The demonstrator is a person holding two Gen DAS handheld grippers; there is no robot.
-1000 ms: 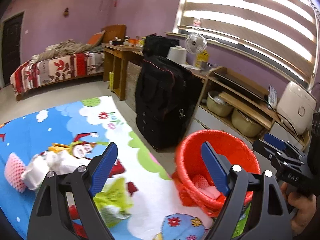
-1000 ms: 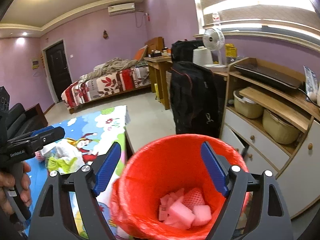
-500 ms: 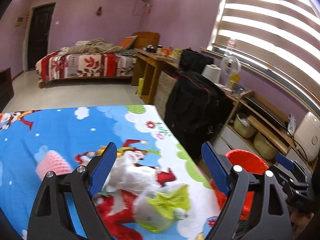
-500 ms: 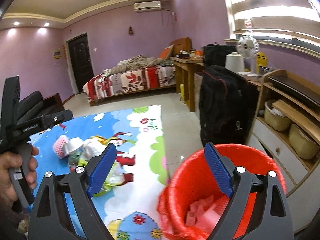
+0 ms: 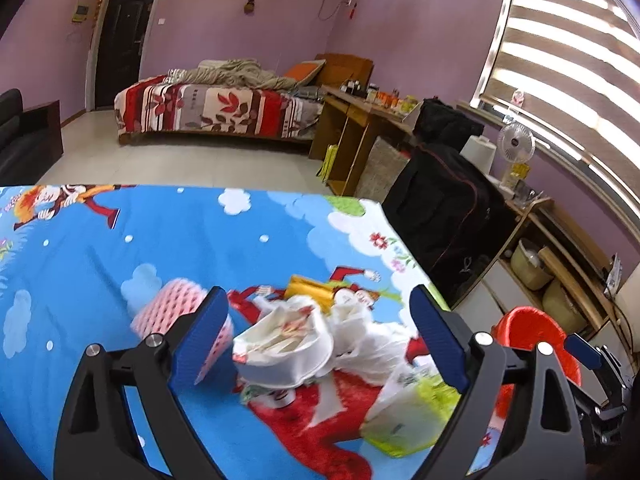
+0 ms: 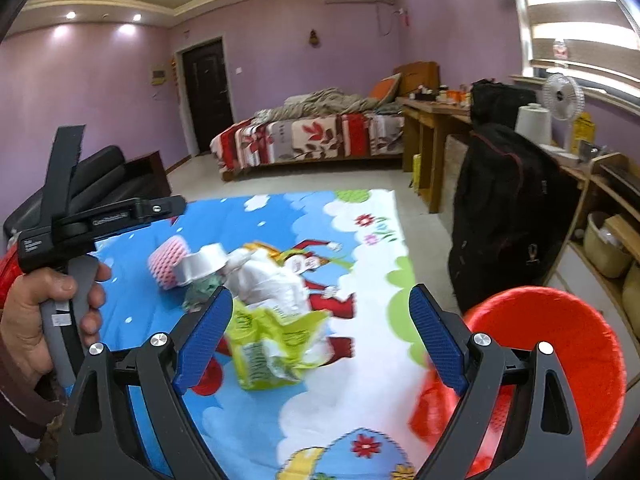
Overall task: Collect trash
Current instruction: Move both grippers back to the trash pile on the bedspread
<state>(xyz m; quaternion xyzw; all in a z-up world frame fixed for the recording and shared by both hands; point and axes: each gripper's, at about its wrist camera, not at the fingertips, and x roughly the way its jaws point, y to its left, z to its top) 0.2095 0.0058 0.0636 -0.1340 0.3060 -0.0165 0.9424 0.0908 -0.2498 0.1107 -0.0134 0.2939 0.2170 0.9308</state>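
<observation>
A heap of trash lies on the cartoon play mat (image 5: 120, 264): a white paper bowl (image 5: 286, 350), crumpled white plastic (image 5: 368, 340), a yellow-green wrapper (image 5: 412, 420) and a pink foam net (image 5: 176, 312). My left gripper (image 5: 320, 340) hovers over the bowl, its jaws opening, nothing pressed between the pads. In the right wrist view my right gripper (image 6: 320, 340) stands open above the yellow-green wrapper (image 6: 272, 344), holding nothing. The red bin (image 6: 560, 364) sits low at the right. The left gripper's body and a hand (image 6: 44, 304) show at the left.
A black bag (image 6: 504, 208) stands by the mat's right edge, with wooden shelves (image 5: 560, 256) and pots behind the red bin (image 5: 532, 332). A bed (image 5: 216, 108), a desk (image 6: 432, 120) and a dark door (image 6: 208, 92) lie farther off. A black seat (image 6: 104, 184) is at the left.
Both grippers have swung left, away from the red bin and toward the trash heap on the mat. The bin slid to the right edge of both views. Both jaws have widened.
</observation>
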